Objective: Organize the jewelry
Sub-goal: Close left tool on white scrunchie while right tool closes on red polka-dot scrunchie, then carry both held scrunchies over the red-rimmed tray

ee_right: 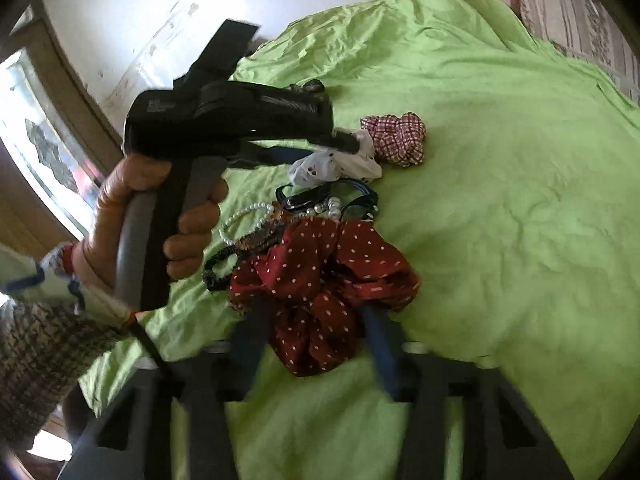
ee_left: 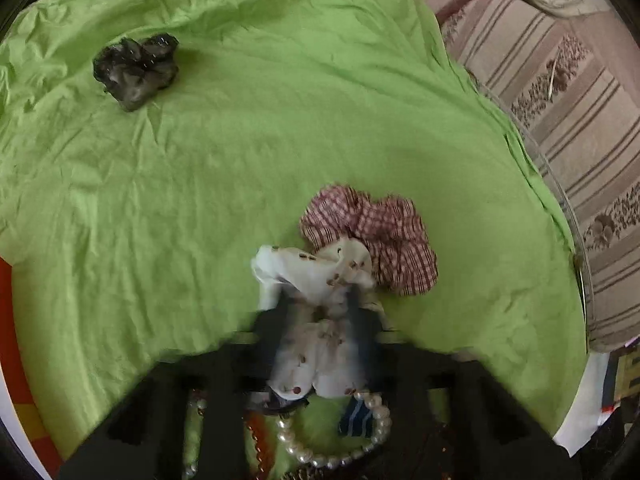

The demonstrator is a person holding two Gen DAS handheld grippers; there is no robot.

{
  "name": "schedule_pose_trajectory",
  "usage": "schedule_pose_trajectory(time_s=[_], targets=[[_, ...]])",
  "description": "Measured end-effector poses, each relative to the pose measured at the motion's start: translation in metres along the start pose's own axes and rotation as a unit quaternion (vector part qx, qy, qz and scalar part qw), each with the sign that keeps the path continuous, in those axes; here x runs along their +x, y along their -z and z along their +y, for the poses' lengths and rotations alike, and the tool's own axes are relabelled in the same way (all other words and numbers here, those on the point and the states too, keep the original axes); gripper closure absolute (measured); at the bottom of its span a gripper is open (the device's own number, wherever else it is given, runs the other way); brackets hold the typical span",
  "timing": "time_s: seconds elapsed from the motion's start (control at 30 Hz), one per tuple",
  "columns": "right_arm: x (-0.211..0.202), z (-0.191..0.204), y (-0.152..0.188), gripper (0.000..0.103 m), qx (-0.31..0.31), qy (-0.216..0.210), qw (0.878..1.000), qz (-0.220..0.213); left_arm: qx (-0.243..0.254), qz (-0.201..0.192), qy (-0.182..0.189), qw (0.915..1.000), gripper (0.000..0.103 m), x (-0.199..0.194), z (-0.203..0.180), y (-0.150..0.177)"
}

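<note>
Gripping white scrunchie (ee_left: 320,344), L tool (ee_left: 320,300) is clamped; R tool (ee_right: 316,312) spread wide around red dotted scrunchie (ee_right: 320,280), no readable writing.

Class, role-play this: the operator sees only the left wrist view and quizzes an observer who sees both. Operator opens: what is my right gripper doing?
Observer: The right gripper straddles a red polka-dot scrunchie, fingers apart.
Operator: What is hidden under my left gripper?
Observer: A tangle of dark hair ties beside the pearl strand.
Operator: Is my white scrunchie lifted?
Observer: The white scrunchie hangs from the left gripper, next to the checked scrunchie.
</note>
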State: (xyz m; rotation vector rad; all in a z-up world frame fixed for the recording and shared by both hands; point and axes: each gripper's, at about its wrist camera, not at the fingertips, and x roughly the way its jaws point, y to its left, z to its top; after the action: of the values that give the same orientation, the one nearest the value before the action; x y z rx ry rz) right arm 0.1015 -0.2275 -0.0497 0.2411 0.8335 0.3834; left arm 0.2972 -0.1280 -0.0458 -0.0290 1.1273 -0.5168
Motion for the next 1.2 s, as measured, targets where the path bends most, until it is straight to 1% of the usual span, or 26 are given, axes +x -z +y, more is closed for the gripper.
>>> schedule_pose_trajectory(time_s=[0.03,0.07,0.13,0.2,0.3,0.37,0.47,0.6,0.7,0.77,0.9,1.0,1.07,1.2], targets=[[-0.002,0.001,0.001,0.091,-0.003,0.005,1.000,-0.004,0.001,-0.006,0.001,1.0000,0.090,-0.004,-0.001,0.002],[-0.005,0.004,0.001,0.094,-0.010,0.012,1.000,-0.012,0.001,-0.013,-0.001,0.9999,0.091,-0.011,-0.002,0.004],[-0.011,0.007,0.002,0.095,-0.020,0.019,0.999,-0.026,-0.002,-0.023,0.002,0.9997,0.091,-0.023,-0.003,0.008],[-0.017,0.009,0.003,0.095,-0.022,0.022,0.999,-0.037,-0.005,-0.039,0.011,0.9992,0.091,-0.044,-0.004,0.015],[-0.021,0.007,0.006,0.095,-0.013,0.021,0.999,-0.039,-0.004,-0.068,0.016,0.9975,0.091,-0.081,-0.007,0.028],[-0.023,0.005,0.008,0.096,0.004,0.015,0.999,-0.036,-0.004,-0.087,0.019,0.9960,0.091,-0.107,-0.007,0.037],[-0.034,0.008,0.012,0.096,0.012,0.018,0.999,-0.044,-0.002,-0.119,0.005,0.9929,0.091,-0.151,-0.001,0.057],[-0.052,0.030,0.012,0.096,-0.006,0.022,0.998,-0.054,0.000,-0.146,-0.027,0.9889,0.091,-0.192,0.018,0.083],[-0.060,0.050,0.009,0.096,-0.018,0.017,0.998,-0.051,-0.007,-0.166,-0.070,0.9837,0.091,-0.216,0.044,0.104],[-0.059,0.065,0.004,0.096,-0.028,0.012,0.999,-0.042,-0.025,-0.173,-0.084,0.9810,0.091,-0.227,0.069,0.115],[-0.047,0.092,-0.007,0.096,-0.036,-0.001,0.999,-0.019,-0.089,-0.179,-0.091,0.9755,0.091,-0.239,0.131,0.133],[-0.027,0.116,-0.017,0.096,-0.041,-0.012,0.999,0.004,-0.123,-0.182,-0.094,0.9712,0.091,-0.242,0.170,0.141],[-0.011,0.131,-0.024,0.096,-0.047,-0.014,0.999,0.017,-0.144,-0.184,-0.091,0.9681,0.091,-0.242,0.195,0.142],[0.025,0.163,-0.044,0.096,-0.062,-0.018,0.997,0.037,-0.191,-0.196,-0.076,0.9588,0.091,-0.243,0.248,0.139]])
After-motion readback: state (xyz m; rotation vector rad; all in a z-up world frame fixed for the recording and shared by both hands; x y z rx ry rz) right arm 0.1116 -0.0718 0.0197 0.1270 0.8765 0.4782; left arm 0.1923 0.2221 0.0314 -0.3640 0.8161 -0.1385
